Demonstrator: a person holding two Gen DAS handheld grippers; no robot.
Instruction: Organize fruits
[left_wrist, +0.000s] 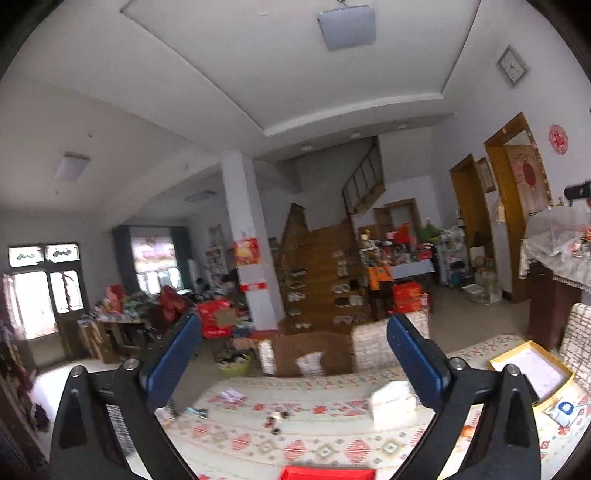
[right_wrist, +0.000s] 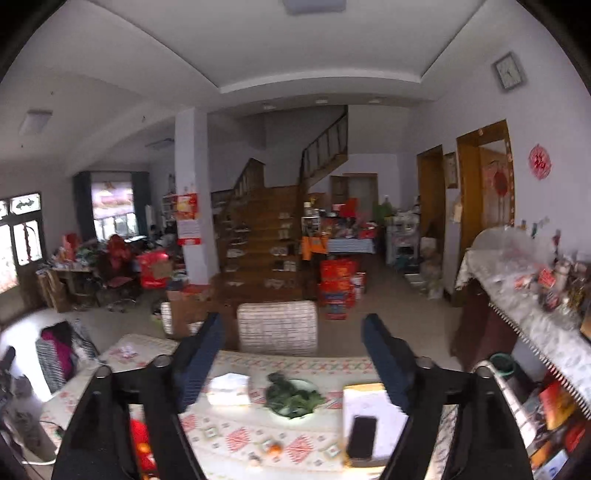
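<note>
Both wrist cameras look level across the patterned tablecloth-covered table toward the far wooden staircase, which both views share.

Small orange fruit lying on patterned tablecloth, near edge; blurred.

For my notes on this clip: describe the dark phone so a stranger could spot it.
On the patterned tablecloth, right of the plate of greens, lies a gold-edged white box. The phone rests on it, the only black slab there.
</note>
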